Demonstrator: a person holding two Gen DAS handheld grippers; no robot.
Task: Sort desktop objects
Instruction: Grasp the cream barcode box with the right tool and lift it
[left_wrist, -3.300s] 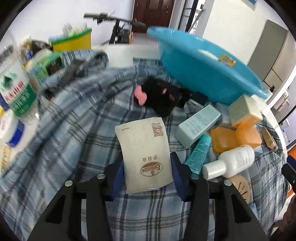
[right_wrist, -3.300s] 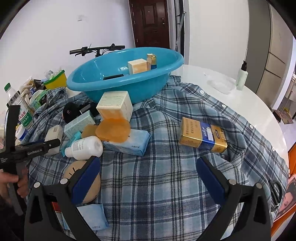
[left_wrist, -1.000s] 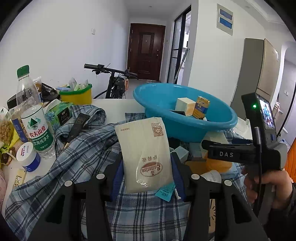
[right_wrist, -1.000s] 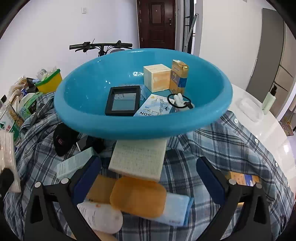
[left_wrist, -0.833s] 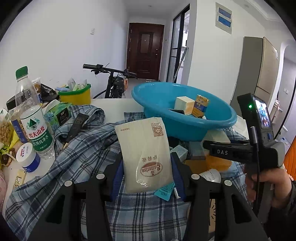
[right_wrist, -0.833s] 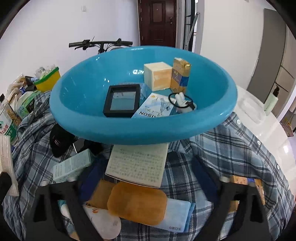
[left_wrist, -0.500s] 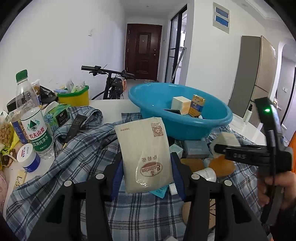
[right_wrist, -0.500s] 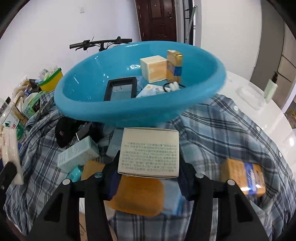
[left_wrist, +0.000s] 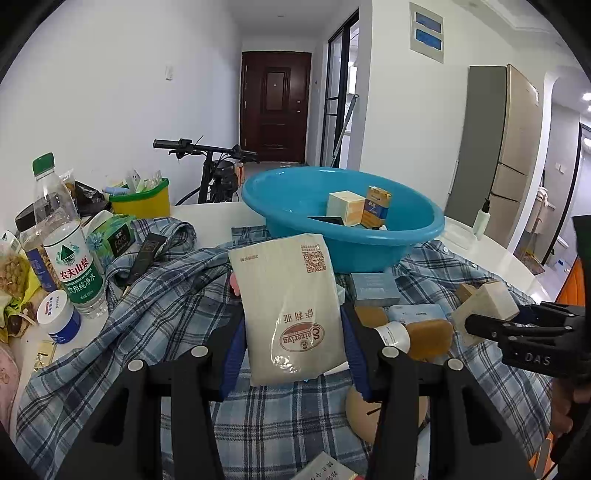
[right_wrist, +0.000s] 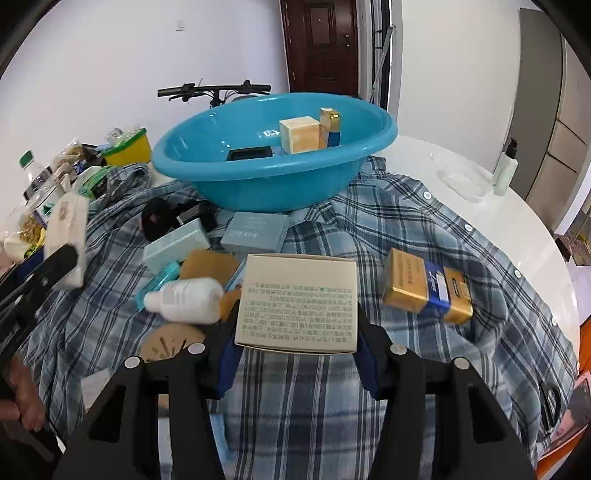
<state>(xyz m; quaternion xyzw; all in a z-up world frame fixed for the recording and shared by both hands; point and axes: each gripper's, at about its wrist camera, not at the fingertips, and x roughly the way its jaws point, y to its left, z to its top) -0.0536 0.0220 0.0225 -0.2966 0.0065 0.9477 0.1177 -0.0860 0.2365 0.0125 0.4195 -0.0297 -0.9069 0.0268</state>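
My left gripper (left_wrist: 291, 350) is shut on a beige paper packet (left_wrist: 290, 310) and holds it above the plaid cloth, short of the blue basin (left_wrist: 343, 236). My right gripper (right_wrist: 295, 350) is shut on a cream box (right_wrist: 297, 302) with printed text, lifted above the cloth in front of the basin (right_wrist: 273, 184). The basin holds a cream box (right_wrist: 299, 134), a gold-and-blue box (right_wrist: 330, 127) and a black frame (right_wrist: 249, 153). The right gripper with its box (left_wrist: 484, 308) also shows at the right of the left wrist view.
On the plaid cloth (right_wrist: 406, 229) lie a gold-and-blue box (right_wrist: 426, 284), a white bottle (right_wrist: 184, 297), teal and grey boxes, orange soap pieces and a black plush. A water bottle (left_wrist: 64, 243), jars and a yellow tub (left_wrist: 142, 197) stand at the left. A spray bottle (right_wrist: 504, 171) stands far right.
My right gripper closed on the cream box in front of the basin, then lifted it and drew back. My left gripper raised the packet off the cloth and holds it steady.
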